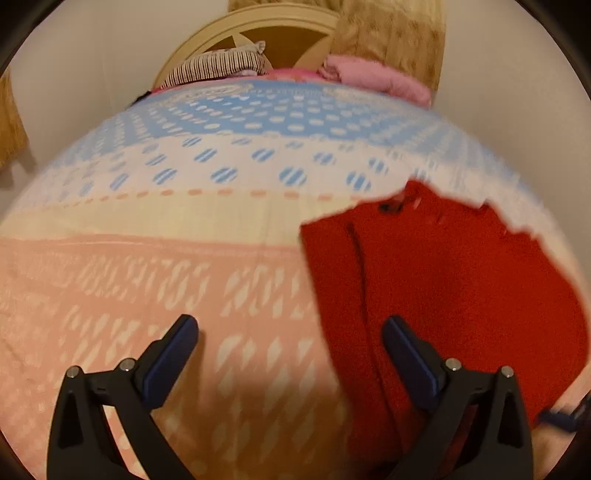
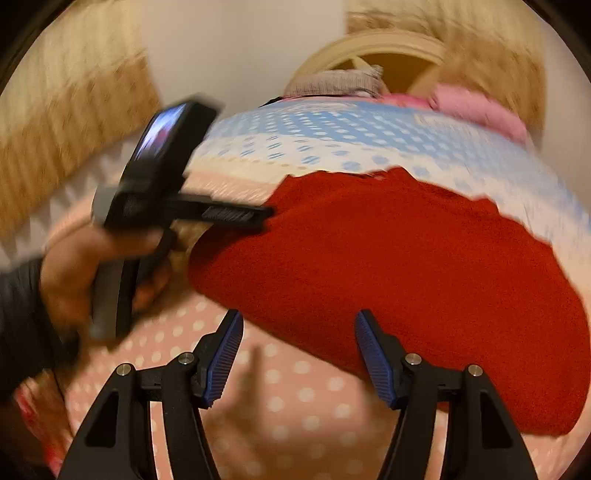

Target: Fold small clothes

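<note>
A red fleecy garment (image 1: 443, 273) lies spread on a patterned bedsheet (image 1: 184, 206); it also shows in the right wrist view (image 2: 406, 266). My left gripper (image 1: 291, 332) is open and empty, its right finger over the garment's left edge. In the right wrist view the left gripper's body (image 2: 229, 214) is seen from the side at the garment's left edge. My right gripper (image 2: 299, 328) is open and empty, just in front of the garment's near edge.
At the bed's far end lie a striped cloth (image 1: 218, 68) and a pink garment (image 1: 373, 77). A round wooden headboard (image 1: 273, 33) stands behind them. The sheet (image 2: 295, 387) is pink with white dots near me. The frames are motion-blurred.
</note>
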Action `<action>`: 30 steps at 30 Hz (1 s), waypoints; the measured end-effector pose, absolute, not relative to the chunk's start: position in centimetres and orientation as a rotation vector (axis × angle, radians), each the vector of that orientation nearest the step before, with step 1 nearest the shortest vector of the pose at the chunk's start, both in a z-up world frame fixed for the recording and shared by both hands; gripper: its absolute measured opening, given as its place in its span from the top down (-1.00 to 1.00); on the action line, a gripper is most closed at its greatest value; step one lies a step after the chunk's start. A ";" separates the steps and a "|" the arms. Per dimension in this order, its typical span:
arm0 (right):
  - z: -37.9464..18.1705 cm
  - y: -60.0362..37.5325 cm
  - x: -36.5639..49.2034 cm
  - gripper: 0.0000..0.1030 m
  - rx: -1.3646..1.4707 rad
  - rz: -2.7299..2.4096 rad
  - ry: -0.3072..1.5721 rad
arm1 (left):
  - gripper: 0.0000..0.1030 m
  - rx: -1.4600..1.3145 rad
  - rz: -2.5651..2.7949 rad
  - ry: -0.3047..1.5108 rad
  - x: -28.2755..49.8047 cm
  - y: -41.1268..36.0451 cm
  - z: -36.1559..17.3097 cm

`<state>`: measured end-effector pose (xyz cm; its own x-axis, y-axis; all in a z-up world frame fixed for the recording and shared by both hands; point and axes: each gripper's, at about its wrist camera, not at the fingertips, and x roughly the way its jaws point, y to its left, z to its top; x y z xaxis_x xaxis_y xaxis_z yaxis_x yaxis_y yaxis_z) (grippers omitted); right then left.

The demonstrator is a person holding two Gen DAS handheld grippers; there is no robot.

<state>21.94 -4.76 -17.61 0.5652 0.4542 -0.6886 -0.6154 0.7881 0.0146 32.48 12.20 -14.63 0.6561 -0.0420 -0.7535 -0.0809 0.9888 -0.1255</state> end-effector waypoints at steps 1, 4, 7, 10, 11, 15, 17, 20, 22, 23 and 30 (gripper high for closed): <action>-17.8 -3.8 21.5 -0.25 -0.300 0.632 0.718 | -0.98 -0.188 -0.005 0.863 32.8 12.4 -14.5; -18.0 -1.8 21.0 -0.24 -0.408 0.611 0.686 | -0.98 -0.211 -0.032 0.871 34.0 12.0 -14.4; -18.6 -0.1 21.2 -0.24 -0.485 0.589 0.680 | -0.97 -0.234 -0.058 0.938 35.8 12.0 -15.5; -19.2 1.2 21.5 -0.24 -0.522 0.580 0.679 | -0.83 -0.263 -0.066 0.959 36.5 12.3 -16.3; -19.4 1.5 21.6 -0.24 -0.535 0.575 0.677 | -0.77 -0.253 -0.073 0.953 36.6 12.3 -16.4; -19.8 2.7 21.7 -0.24 -0.579 0.550 0.649 | 0.87 -0.210 -0.139 0.900 35.9 11.9 -15.7; -19.8 3.1 21.9 -0.24 -0.583 0.550 0.647 | 0.84 -0.299 -0.189 0.926 36.4 12.8 -15.6; -19.7 3.6 22.4 0.35 -0.554 0.588 0.684 | 0.85 -0.336 -0.199 0.928 36.5 13.3 -15.7; -19.5 3.4 22.1 0.50 -0.545 0.585 0.670 | 0.86 -0.356 -0.202 0.926 36.3 13.4 -15.7; -19.4 3.2 22.0 0.58 -0.538 0.588 0.668 | 0.87 -0.362 -0.203 0.924 36.2 13.5 -15.7; -18.3 0.9 21.3 0.82 -0.440 0.620 0.643 | 0.89 -0.423 -0.212 0.898 35.9 13.6 -14.3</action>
<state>21.26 0.90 -18.29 0.6329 0.3922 -0.6676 -0.6525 0.7344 -0.1871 35.87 13.65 -14.25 0.6094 -0.3513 -0.7107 0.0031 0.8975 -0.4409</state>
